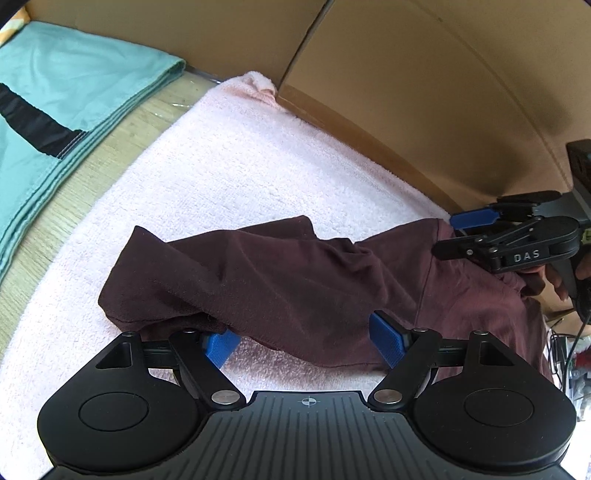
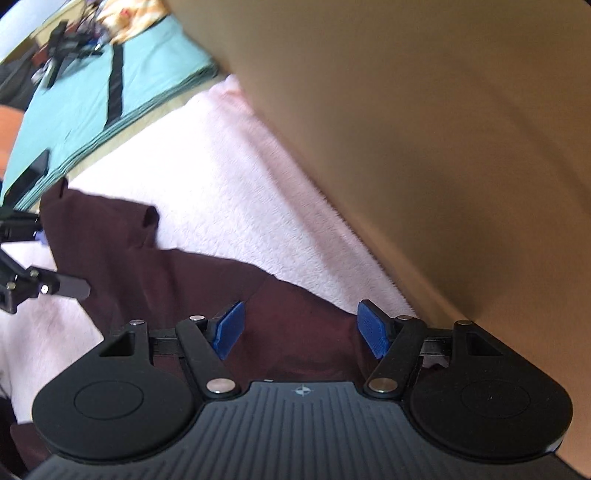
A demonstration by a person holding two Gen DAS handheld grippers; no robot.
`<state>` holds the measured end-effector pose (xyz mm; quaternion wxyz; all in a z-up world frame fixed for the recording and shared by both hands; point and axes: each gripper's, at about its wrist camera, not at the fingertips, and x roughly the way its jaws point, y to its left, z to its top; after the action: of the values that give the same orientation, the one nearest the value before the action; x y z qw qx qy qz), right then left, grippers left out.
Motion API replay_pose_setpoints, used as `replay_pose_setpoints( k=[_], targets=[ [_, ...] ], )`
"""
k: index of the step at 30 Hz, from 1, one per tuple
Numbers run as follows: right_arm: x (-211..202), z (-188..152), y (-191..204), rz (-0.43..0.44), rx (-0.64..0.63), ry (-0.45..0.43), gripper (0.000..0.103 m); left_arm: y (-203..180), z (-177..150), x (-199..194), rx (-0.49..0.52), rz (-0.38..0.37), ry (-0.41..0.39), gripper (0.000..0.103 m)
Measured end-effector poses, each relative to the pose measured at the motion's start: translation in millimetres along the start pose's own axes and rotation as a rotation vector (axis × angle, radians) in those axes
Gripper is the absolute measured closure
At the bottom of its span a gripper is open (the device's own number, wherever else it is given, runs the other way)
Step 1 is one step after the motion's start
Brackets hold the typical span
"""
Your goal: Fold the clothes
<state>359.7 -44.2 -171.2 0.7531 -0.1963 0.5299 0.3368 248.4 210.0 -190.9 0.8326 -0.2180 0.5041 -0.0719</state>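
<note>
Currently maroon garment [image 1: 295, 273] lies crumpled, long axis left-right across pink towel [image 1: 229, 170]; left gripper [image 1: 306, 343] and right gripper [image 2: 301, 328] both spread, gripping nothing.

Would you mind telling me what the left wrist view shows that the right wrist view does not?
Only the left wrist view shows the left hand-held gripper open at the near hem of the maroon garment, and a seam between cardboard panels. Only the right wrist view shows the right hand-held gripper open over the garment, and clutter beyond the teal cloth. Both show the pink towel underneath.
</note>
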Motion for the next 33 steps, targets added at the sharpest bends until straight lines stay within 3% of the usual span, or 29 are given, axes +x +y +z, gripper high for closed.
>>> replay_pose_setpoints(
  k=[9, 11, 12, 13, 15, 22, 29, 33],
  targets=[
    [13.7, 7.9, 13.4, 0.024, -0.089, -0.012, 0.032, 0.4, -1.5, 1.7, -0.006, -0.002, 0.009, 0.016],
    [14.6, 9.1, 14.7, 0.026, -0.115, 0.001, 0.045, 0.6, -1.8, 2.0, -0.010, -0.003, 0.010, 0.016],
    [15.5, 9.8, 14.0, 0.035, -0.111, 0.012, 0.071, 0.8, -1.7, 2.1, -0.011, -0.005, 0.010, 0.016],
    [16.1, 10.3, 14.3, 0.038, -0.107, 0.022, 0.090, 1.1, -1.7, 2.2, -0.013, -0.007, 0.010, 0.016],
    [16.1, 10.3, 18.3, 0.021, -0.114, 0.025, 0.090, 2.0, -1.3, 2.7, -0.019, -0.010, 0.007, 0.016],
    [14.9, 24.3, 31.4, -0.207, -0.127, -0.076, 0.092, 3.7, 5.9, 5.7, -0.025, -0.014, -0.004, 0.016],
    [36.6, 22.7, 24.7, -0.230, -0.109, -0.059, 0.090, 15.1, 20.1, 4.4, -0.060, 0.011, -0.063, 0.016],
    [34.1, 20.5, 24.1, -0.222, -0.087, -0.067, 0.076, 24.1, 20.8, 0.8, -0.076, 0.025, -0.071, 0.016]
  ],
)
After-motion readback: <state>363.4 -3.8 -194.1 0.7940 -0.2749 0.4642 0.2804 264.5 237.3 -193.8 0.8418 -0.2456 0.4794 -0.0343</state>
